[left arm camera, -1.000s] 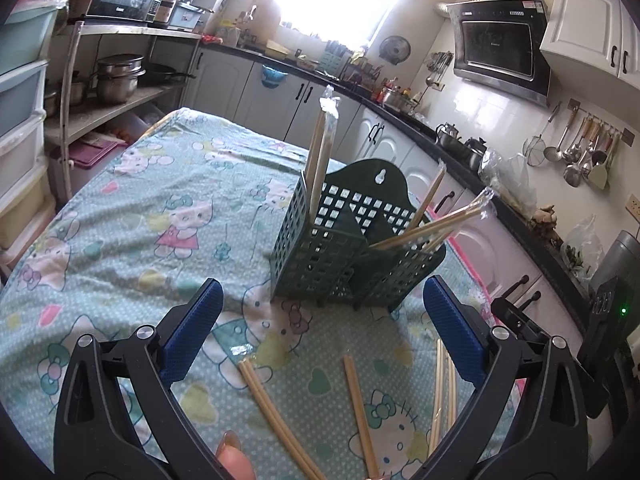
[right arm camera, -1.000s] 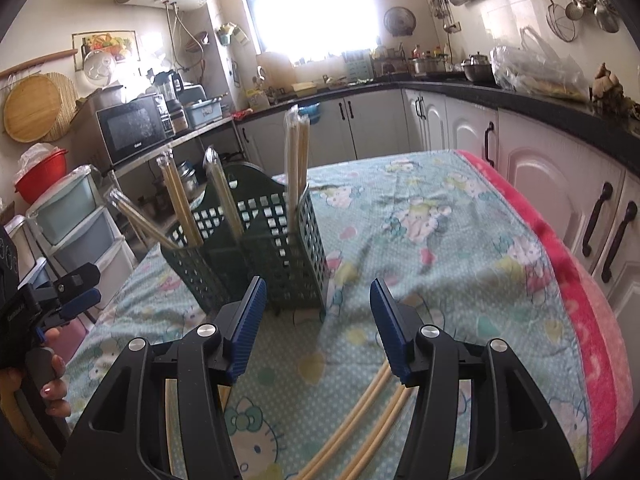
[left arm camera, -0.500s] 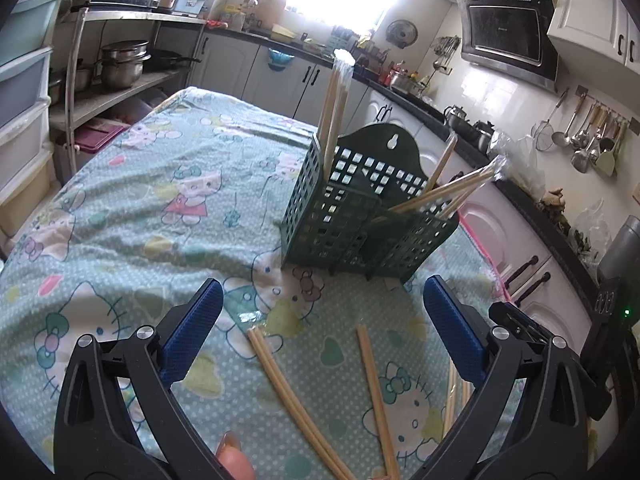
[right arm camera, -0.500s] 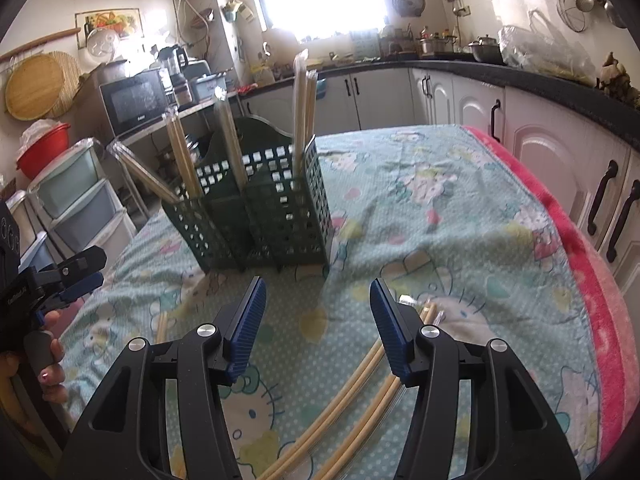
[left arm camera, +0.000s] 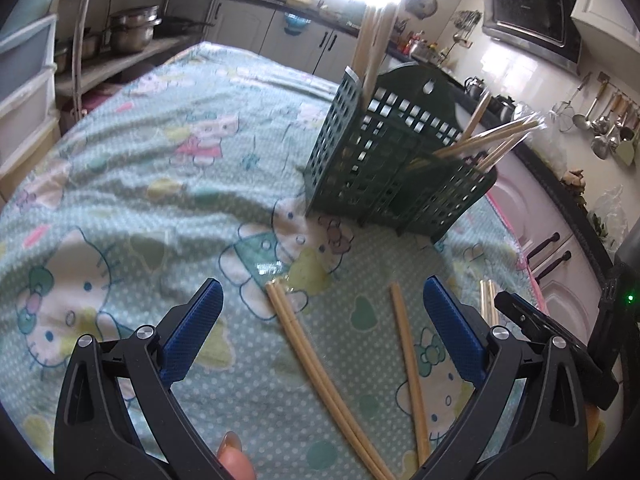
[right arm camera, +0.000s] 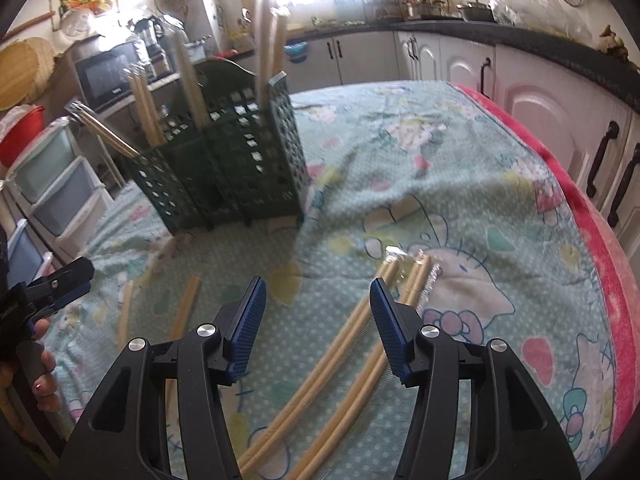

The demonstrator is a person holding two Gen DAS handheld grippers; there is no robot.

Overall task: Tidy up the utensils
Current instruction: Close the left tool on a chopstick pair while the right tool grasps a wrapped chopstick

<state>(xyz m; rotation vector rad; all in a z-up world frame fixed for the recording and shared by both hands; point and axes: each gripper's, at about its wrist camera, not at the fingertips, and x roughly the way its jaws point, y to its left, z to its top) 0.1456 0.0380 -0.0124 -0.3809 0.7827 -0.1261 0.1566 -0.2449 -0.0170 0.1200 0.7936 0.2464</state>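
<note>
My left gripper gapes wide and empty; my right gripper is half-spread, gripping nothing. Pale wooden chopstick pairs lie lengthwise on the cartoon-cat cloth, tips toward the green lattice holder beyond, where others stand upright or lean. Behind the holder: white cabinets.

The left tool hangs wide open above a pair of chopsticks lying on the cartoon-print tabletop. Beyond stands a green lattice holder with chopsticks poking out.
</note>
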